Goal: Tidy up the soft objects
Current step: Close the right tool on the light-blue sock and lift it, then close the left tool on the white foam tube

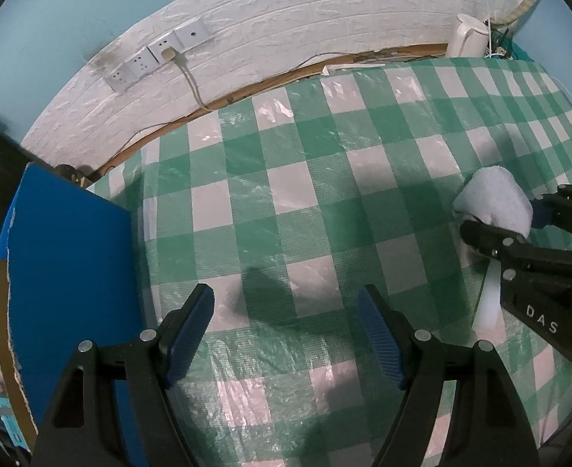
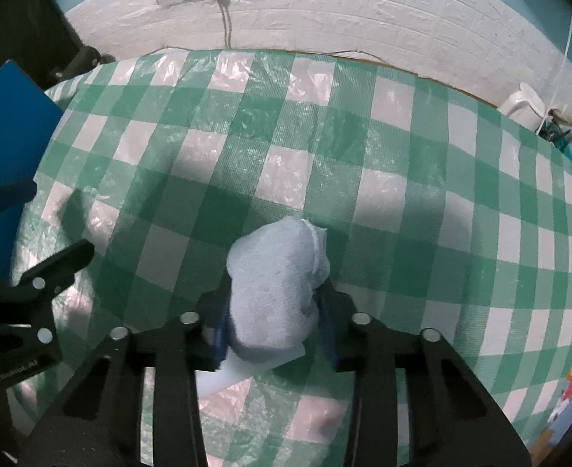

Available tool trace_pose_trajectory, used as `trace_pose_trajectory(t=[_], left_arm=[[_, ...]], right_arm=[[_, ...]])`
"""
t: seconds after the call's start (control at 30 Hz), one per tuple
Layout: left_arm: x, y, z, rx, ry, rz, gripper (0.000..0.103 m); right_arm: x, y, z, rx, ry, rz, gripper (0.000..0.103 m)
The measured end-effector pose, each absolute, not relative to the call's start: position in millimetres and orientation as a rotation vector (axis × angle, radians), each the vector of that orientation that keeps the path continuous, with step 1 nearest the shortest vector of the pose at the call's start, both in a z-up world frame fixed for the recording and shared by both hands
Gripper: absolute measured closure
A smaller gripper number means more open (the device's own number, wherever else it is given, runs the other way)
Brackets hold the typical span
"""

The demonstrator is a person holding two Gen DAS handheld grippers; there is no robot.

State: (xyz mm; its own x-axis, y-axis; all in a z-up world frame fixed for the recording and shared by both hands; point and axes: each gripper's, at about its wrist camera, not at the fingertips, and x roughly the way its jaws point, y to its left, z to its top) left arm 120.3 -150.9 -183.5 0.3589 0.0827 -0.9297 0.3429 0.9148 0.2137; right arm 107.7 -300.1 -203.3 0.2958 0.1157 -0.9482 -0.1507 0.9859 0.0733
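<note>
A pale blue rolled cloth (image 2: 276, 288) bulges up between the blue pads of my right gripper (image 2: 274, 321), which is shut on it just above the green-and-white checked table cover (image 2: 363, 148). A white strip (image 2: 243, 369) shows under the roll. From the left wrist view the same cloth (image 1: 494, 200) and the right gripper (image 1: 499, 220) sit at the right edge. My left gripper (image 1: 286, 327) hangs open over bare checked cover (image 1: 286, 194), nothing between its blue pads. In the right wrist view it shows at the left edge, as the left gripper (image 2: 48, 229).
A blue board (image 1: 72, 272) stands at the table's left side. Behind the table runs a white brick-pattern wall with sockets (image 1: 161, 52) and a plugged cable. A white kettle (image 1: 468, 37) stands at the far right corner, with cords beside it.
</note>
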Motion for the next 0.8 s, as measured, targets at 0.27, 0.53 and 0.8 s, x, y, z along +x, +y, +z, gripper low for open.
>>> trace_pose_trajectory(t=[0.27, 0.53, 0.8], left_arm=[[120, -158, -182, 0.41, 1.195, -0.194, 0.024], [107, -182, -176, 0.419, 1.168, -0.271, 0.022], [98, -212, -178, 0.41, 1.181, -0.386, 0.022]], right_arm=[[105, -313, -189, 0.013, 1.213, 0.138, 0.075], [87, -345, -180, 0.08, 1.239, 0.06, 0.075], [62, -373, -180, 0.154, 1.261, 0.017, 0.075]])
